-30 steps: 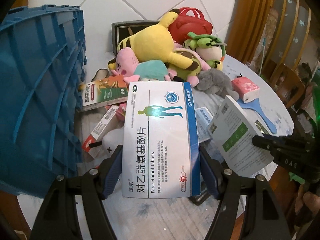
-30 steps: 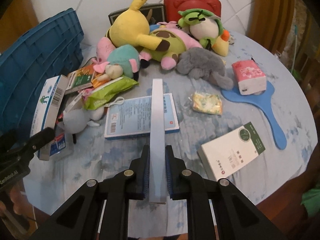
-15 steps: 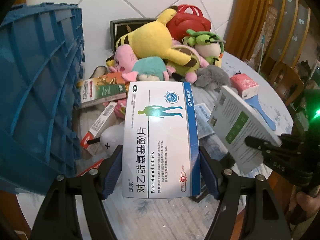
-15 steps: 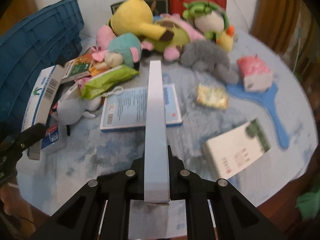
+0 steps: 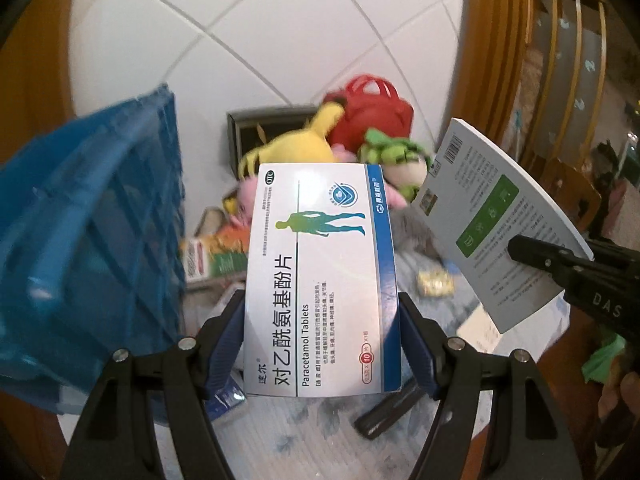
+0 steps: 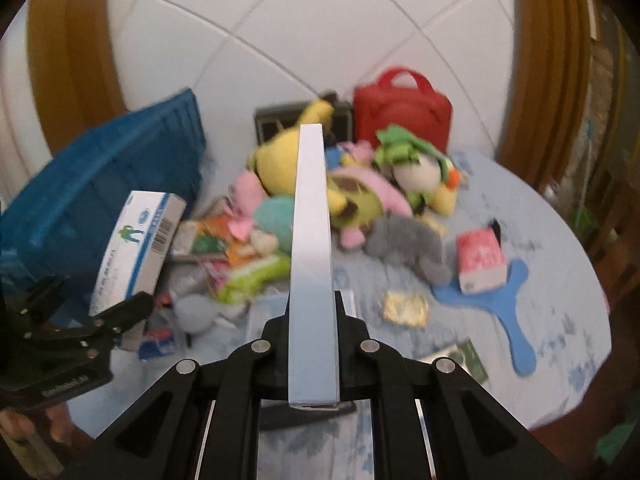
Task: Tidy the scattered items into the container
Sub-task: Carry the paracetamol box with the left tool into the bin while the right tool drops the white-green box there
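Note:
My left gripper (image 5: 322, 332) is shut on a white and blue paracetamol box (image 5: 320, 276), held up flat toward the camera. The same paracetamol box (image 6: 136, 244) shows at the left of the right wrist view. My right gripper (image 6: 312, 316) is shut on a thin white box with a green label (image 5: 492, 224), seen edge-on as a white box edge (image 6: 312, 248) in its own view. The blue ribbed crate (image 5: 84, 248) stands at the left, close beside the left gripper; the blue crate (image 6: 100, 184) is also at left in the right view.
A pile of plush toys (image 6: 360, 188), a red bag (image 6: 400, 108) and a dark frame sit at the back of the round table (image 6: 560, 300). Loose packets (image 6: 404, 308), a pink box (image 6: 480, 264), a blue hand mirror (image 6: 512, 312) and flat boxes lie on the cloth.
Both grippers have lifted with their boxes; the table and toys sit lower and farther in view. The crate's top rim now shows lower in the left view.

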{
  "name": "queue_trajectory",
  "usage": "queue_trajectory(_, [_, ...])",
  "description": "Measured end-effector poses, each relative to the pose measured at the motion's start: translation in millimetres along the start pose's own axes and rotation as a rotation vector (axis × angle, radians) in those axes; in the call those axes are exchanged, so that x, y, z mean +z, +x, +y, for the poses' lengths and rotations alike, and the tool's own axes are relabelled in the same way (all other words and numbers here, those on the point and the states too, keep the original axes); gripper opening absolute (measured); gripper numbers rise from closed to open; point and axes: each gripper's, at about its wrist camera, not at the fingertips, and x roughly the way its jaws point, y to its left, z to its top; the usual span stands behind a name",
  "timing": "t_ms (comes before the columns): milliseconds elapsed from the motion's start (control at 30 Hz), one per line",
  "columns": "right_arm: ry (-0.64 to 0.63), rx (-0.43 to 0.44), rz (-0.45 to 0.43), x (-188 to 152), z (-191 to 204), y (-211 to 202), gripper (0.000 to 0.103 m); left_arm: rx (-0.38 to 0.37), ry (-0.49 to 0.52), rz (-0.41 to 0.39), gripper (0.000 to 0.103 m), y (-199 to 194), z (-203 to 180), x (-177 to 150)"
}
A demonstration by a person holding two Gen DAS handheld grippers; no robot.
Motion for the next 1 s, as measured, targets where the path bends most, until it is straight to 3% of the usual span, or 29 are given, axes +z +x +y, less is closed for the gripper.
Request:
queue_trajectory(233, [-0.062, 0.105, -0.105, 38, 6, -23, 0.012, 0.082, -0.024, -0.100, 0.071, -38, -7, 25])
queue_trajectory(467, [-0.148, 0.247, -0.185, 75, 41, -34, 0.012, 0.210, -0.083, -0.208, 0.071, -83, 17, 45])
queue_trajectory(800, [-0.256, 0.486, -0.254, 119, 186, -24, 0.012, 0.453, -0.194, -0.277, 0.071, -138, 156, 50])
queue_trajectory(1000, [-0.287, 0.562, -0.237, 128, 266, 1, 0.012, 0.529, -0.251, -0.260, 0.071, -141, 238, 49])
